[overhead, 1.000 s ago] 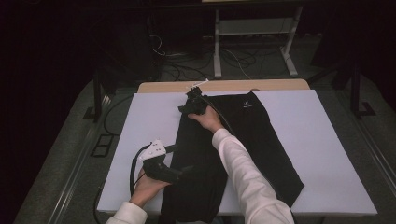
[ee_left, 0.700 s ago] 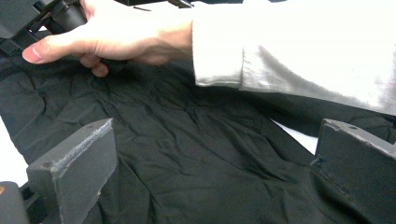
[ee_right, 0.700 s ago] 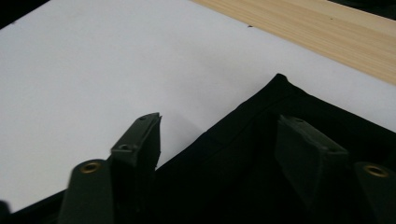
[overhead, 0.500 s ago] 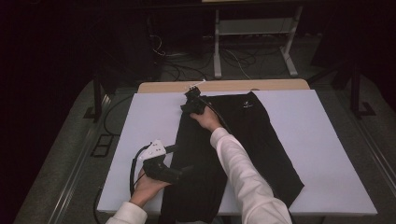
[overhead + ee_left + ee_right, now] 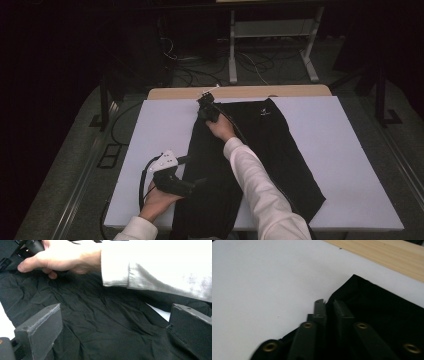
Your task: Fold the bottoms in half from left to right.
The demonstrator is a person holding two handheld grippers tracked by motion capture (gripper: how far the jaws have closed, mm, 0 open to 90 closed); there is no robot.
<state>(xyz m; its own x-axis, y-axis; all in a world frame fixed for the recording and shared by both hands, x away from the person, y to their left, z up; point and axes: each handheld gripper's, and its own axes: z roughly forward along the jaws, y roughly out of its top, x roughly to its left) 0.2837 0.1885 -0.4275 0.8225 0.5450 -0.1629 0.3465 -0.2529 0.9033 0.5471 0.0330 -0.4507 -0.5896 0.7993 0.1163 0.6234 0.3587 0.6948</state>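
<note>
The black trousers [image 5: 250, 165] sit pinched at their far left corner between the jaws of our right gripper [image 5: 329, 308], which have just been closing and now stand narrow on the fabric's edge. Our left gripper [image 5: 110, 325] hovers with its jaws wide apart over the creased cloth near the tabletop's [image 5: 350, 150] near edge, gripping nothing. The trousers lie flat, running from the far edge to the near edge, left of centre.
</note>
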